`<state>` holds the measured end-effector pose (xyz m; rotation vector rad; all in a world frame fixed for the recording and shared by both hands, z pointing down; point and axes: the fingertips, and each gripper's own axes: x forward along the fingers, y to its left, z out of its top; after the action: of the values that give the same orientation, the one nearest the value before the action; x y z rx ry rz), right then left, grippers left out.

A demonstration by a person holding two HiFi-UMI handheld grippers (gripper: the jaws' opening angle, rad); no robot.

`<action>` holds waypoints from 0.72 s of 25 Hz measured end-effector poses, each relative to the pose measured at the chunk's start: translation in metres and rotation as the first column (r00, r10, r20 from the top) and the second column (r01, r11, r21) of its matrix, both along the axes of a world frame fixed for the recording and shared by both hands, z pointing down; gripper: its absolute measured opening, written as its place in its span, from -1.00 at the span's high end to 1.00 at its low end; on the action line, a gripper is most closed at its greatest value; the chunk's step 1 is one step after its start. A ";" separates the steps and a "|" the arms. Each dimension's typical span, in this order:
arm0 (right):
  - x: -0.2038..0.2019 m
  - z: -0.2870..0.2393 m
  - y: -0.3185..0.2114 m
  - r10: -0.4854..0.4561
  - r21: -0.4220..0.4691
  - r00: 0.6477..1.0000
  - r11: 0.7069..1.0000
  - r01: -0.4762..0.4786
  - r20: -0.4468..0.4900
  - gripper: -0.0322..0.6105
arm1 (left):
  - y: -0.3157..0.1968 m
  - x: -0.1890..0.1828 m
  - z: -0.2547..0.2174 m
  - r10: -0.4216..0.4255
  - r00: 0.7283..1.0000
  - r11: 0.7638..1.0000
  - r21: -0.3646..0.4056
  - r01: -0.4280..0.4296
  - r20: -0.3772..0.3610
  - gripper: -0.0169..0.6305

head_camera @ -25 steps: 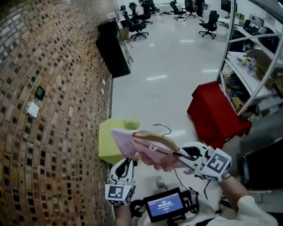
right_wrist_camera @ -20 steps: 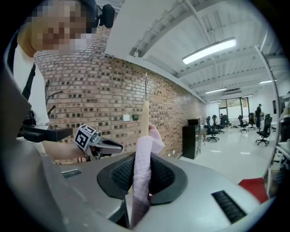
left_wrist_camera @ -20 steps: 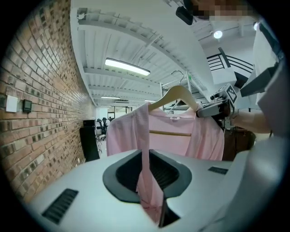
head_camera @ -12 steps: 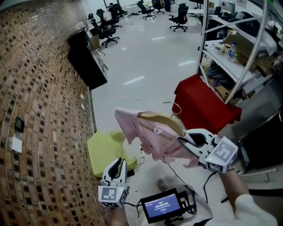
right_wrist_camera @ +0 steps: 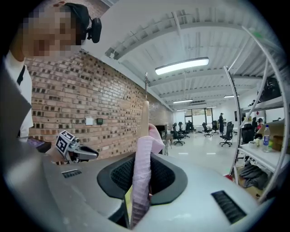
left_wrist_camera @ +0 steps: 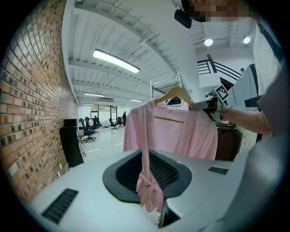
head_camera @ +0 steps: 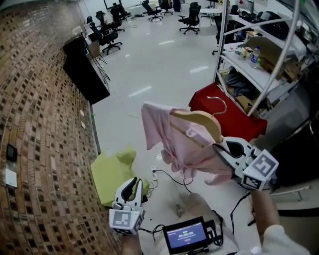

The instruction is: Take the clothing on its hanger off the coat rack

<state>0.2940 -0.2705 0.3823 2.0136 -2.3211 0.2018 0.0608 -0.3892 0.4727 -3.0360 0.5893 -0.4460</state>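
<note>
A pink garment (head_camera: 182, 147) hangs on a wooden hanger (head_camera: 199, 119) with a metal hook, held up in the air away from any rack. My right gripper (head_camera: 220, 148) is shut on the garment's fabric at the hanger's right end; in the right gripper view pink cloth (right_wrist_camera: 141, 176) is pinched in the jaws beside the hanger's wood (right_wrist_camera: 144, 120). My left gripper (head_camera: 131, 185) sits low and left of the garment. In the left gripper view a thin pink strip (left_wrist_camera: 146, 149) runs from the garment (left_wrist_camera: 181, 131) down into its closed jaws.
A brick wall (head_camera: 40, 124) runs along the left. A yellow-green cushion (head_camera: 112, 172) lies at its foot. A red-covered object (head_camera: 227, 112) and metal shelving (head_camera: 259, 55) stand at the right. A black panel (head_camera: 82, 72) leans on the wall; office chairs (head_camera: 189, 15) stand far back.
My right gripper has carried the hanger and garment upward and to the right. The left gripper, close under the garment before, now sits apart from it, lower left. The view has swung.
</note>
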 end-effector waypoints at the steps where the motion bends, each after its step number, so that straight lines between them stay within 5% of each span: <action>1: 0.003 -0.001 -0.002 0.014 -0.001 1.000 1.000 -0.014 -0.004 0.76 | -0.004 0.000 0.002 0.004 1.000 1.000 -0.003 -0.004 -0.002 0.75; 12: 0.065 -0.005 -0.029 0.097 -0.005 0.995 0.995 -0.097 -0.012 0.76 | -0.045 0.048 -0.002 0.014 1.000 1.000 -0.004 -0.014 -0.001 0.75; 18: 0.138 -0.005 -0.047 0.086 -0.009 0.996 0.996 -0.086 0.021 0.76 | -0.063 0.139 -0.013 0.021 1.000 1.000 -0.003 -0.021 0.023 0.75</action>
<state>0.4318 -0.3179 0.3771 2.1199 -2.2432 0.2377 0.2002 -0.4522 0.4601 -3.0326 0.5555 -0.4802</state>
